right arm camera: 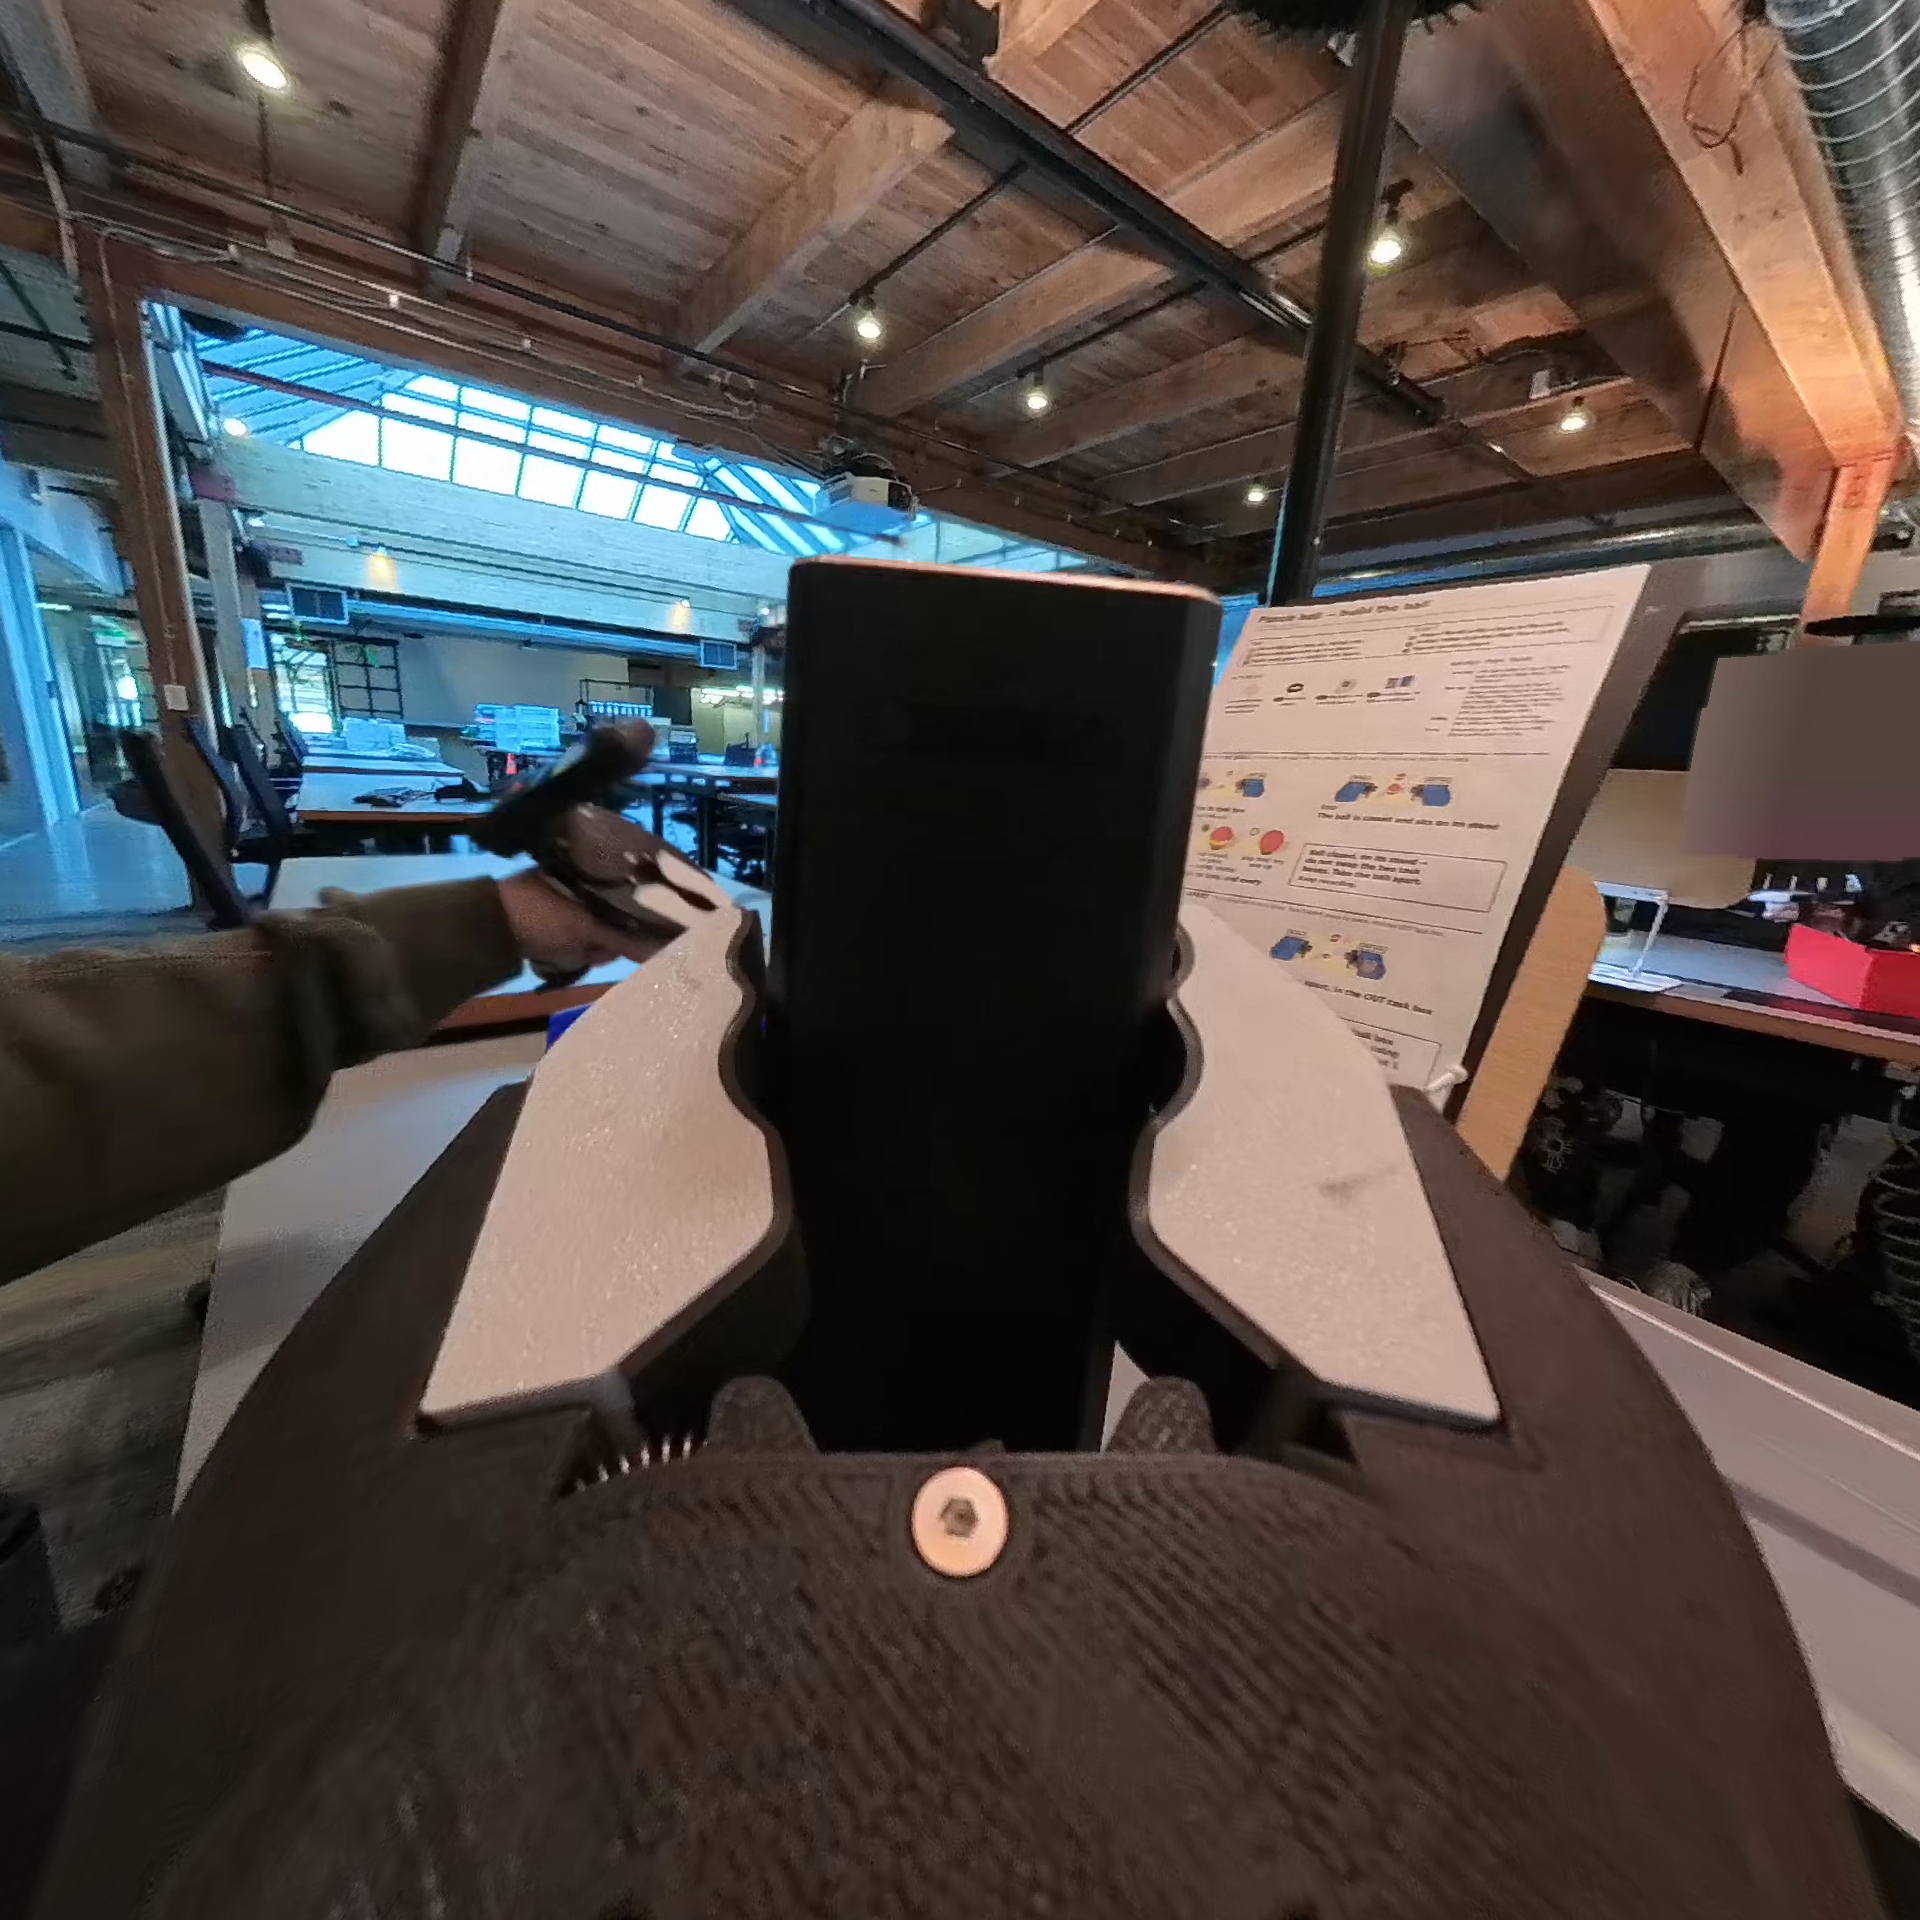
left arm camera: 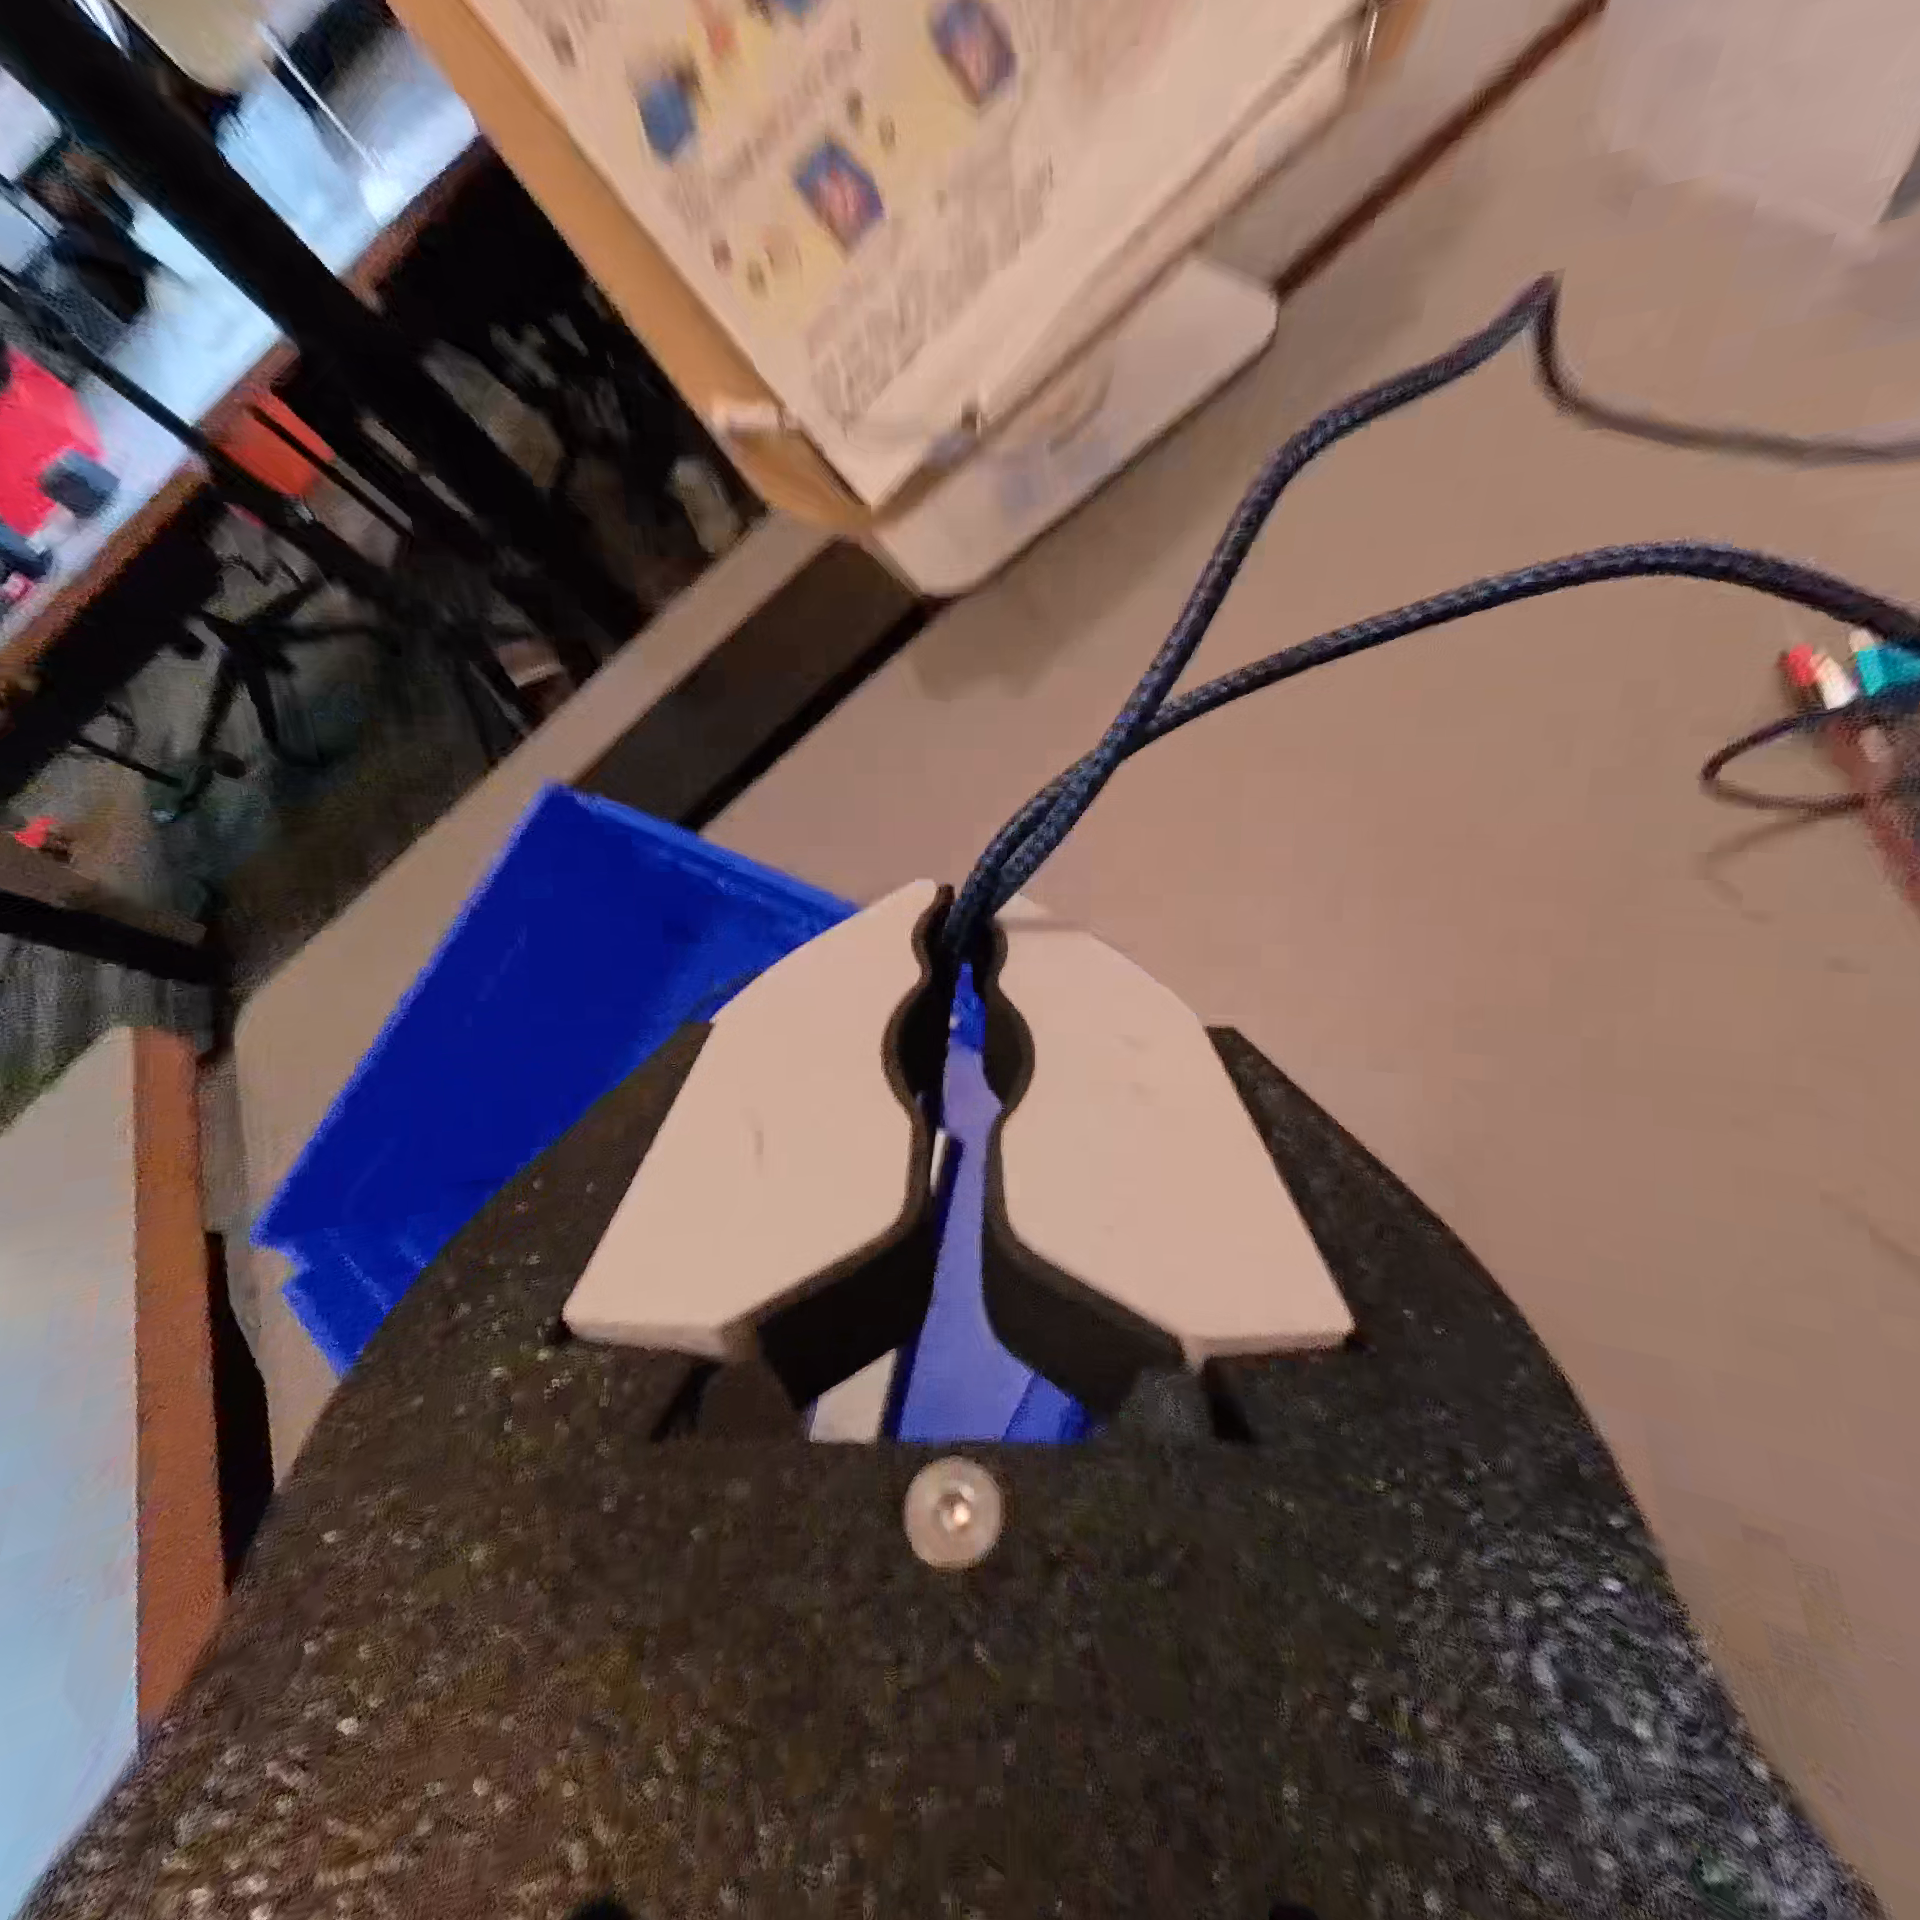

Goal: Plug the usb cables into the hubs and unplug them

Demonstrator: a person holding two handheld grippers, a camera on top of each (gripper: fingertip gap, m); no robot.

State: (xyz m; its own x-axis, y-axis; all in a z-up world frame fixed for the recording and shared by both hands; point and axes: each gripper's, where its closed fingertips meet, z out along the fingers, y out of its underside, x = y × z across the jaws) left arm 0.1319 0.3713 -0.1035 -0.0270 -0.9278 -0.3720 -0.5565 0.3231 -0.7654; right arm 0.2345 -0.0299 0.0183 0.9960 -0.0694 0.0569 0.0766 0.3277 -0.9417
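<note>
My left gripper (left arm camera: 951,925) is shut on a dark braided USB cable (left arm camera: 1226,551), pinched doubled between its tips. The cable's two strands run up and right across the beige table (left arm camera: 1351,1039). Coloured plugs (left arm camera: 1844,675) lie at the right edge. My right gripper (right arm camera: 966,966) is shut on a black box-shaped hub (right arm camera: 987,935), held upright and raised, with a slot showing on its near face. The left gripper also shows in the right wrist view (right arm camera: 623,862), held by a hand in an olive sleeve, off to the left of the hub.
A blue bin (left arm camera: 540,1039) sits at the table's left edge under my left gripper. A printed instruction sheet on a stand (left arm camera: 883,208) is at the back of the table; it also shows in the right wrist view (right arm camera: 1382,810). Desks and chairs fill the room behind.
</note>
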